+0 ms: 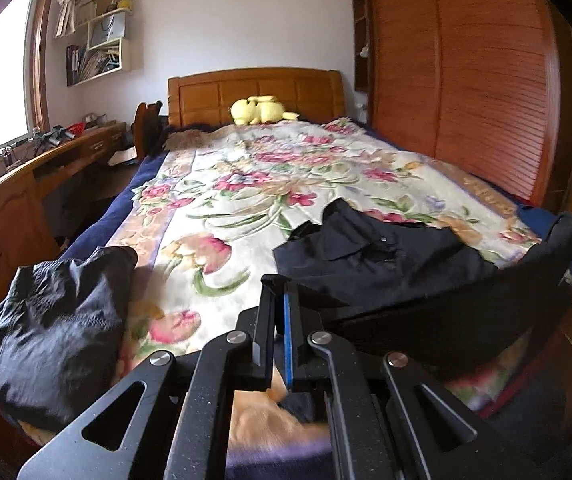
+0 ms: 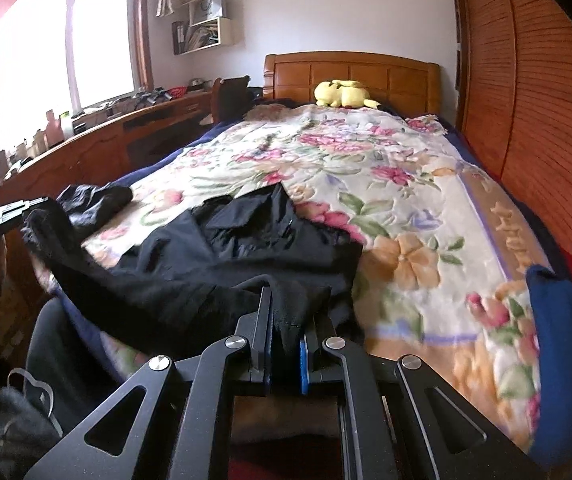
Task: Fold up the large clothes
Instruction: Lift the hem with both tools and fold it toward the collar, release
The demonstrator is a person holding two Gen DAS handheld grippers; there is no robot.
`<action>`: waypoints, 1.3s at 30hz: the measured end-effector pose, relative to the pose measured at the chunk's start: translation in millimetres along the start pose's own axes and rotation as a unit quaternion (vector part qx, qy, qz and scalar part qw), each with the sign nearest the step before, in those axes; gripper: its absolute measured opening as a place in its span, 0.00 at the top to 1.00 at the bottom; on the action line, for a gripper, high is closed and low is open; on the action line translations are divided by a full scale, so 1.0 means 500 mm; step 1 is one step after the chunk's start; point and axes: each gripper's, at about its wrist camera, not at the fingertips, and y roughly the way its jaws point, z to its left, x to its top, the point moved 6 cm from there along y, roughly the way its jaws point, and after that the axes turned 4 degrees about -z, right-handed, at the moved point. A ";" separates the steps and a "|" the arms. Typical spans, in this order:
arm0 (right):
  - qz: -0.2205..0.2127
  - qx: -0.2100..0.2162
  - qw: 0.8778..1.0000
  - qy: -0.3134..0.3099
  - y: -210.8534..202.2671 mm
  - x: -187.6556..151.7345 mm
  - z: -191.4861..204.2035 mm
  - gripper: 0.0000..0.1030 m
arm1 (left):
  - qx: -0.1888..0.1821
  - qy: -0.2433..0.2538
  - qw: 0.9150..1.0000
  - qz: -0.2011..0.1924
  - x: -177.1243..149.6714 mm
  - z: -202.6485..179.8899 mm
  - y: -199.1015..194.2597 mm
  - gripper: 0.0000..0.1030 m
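A black collared shirt point(image 1: 382, 256) lies near the foot of the bed on the floral blanket point(image 1: 246, 184), collar toward the headboard. My left gripper point(image 1: 282, 284) is shut on the shirt's lower edge, which stretches taut to the right. My right gripper point(image 2: 286, 300) is shut on the other lower corner of the shirt point(image 2: 246, 236). In the right wrist view the left gripper point(image 2: 26, 208) holds the hem lifted at the far left. The hem hangs between the two grippers above the bed's foot edge.
A second crumpled black garment point(image 1: 54, 320) lies at the bed's left front corner. A yellow plush toy point(image 1: 260, 110) sits by the wooden headboard point(image 1: 254, 88). A wooden desk point(image 1: 26, 184) runs along the left, a slatted wardrobe point(image 1: 466, 80) along the right.
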 end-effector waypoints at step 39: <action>0.085 -0.078 0.993 0.014 0.629 0.193 -0.107 0.22 | 0.019 0.052 0.992 0.112 0.136 0.006 0.509 0.68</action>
